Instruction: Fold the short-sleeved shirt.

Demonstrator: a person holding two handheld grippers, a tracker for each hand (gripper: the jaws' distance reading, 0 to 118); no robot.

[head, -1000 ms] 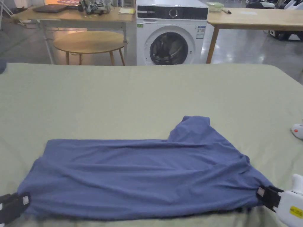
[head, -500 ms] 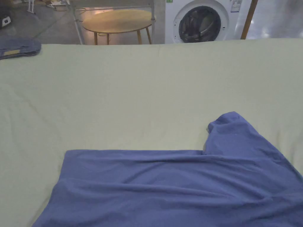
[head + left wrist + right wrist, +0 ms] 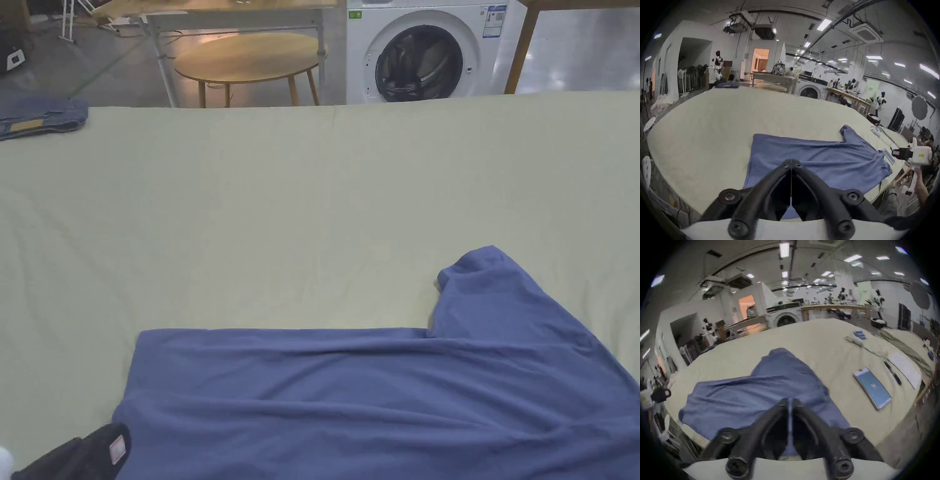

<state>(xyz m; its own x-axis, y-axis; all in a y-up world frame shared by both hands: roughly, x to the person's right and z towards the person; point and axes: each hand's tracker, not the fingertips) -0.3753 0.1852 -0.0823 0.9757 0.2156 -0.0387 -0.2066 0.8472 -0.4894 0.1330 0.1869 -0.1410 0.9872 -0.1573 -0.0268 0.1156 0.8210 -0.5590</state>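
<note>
Here, the blue short-sleeved cotton shirt [image 3: 375, 400] lies spread across my pale green cloth-covered bench [image 3: 300, 206], one sleeve pointing away from me. My left gripper [image 3: 791, 162] is closed with nothing between its jaws, just over the shirt's near-left edge. My right gripper [image 3: 790, 402] pinches blue fabric near the opposite end.

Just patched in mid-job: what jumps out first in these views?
A blue shirt lies spread on the pale green table, one short sleeve pointing away. The left hand-held gripper and right hand-held gripper sit at its near edge, jaws together. A washing machine stands beyond the table.
</note>
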